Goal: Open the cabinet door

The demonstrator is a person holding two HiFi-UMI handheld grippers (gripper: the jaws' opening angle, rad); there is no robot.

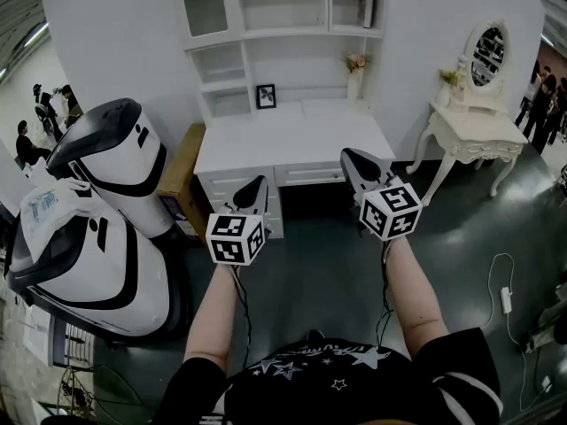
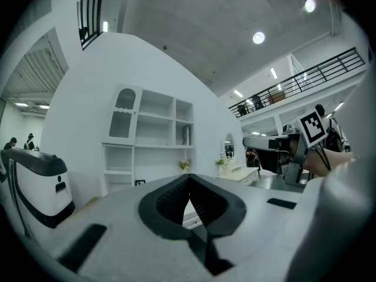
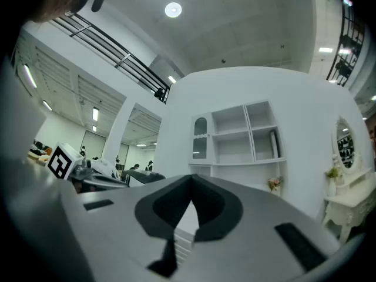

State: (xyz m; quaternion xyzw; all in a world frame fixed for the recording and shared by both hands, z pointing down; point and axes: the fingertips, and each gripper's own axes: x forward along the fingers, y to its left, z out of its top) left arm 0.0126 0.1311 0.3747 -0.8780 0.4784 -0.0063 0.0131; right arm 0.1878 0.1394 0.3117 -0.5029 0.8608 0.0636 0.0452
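A white desk [image 1: 292,140] with a shelf hutch stands against the wall ahead. The hutch's cabinet door [image 1: 205,9], glazed with an arched top, is at its upper left and looks closed; it also shows in the left gripper view [image 2: 124,115] and the right gripper view [image 3: 200,138]. My left gripper [image 1: 251,193] is held in the air in front of the desk drawers, shut with nothing in it [image 2: 189,178]. My right gripper [image 1: 359,168] hovers beside it at the desk's front edge, also shut and empty [image 3: 191,181]. Both are well short of the door.
Two large white-and-black machines [image 1: 97,220] stand at the left, with a cardboard box [image 1: 182,180] beside the desk. A white dressing table with an oval mirror [image 1: 478,127] stands at the right. A cable with a plug block [image 1: 505,295] lies on the dark floor. People stand at the far edges.
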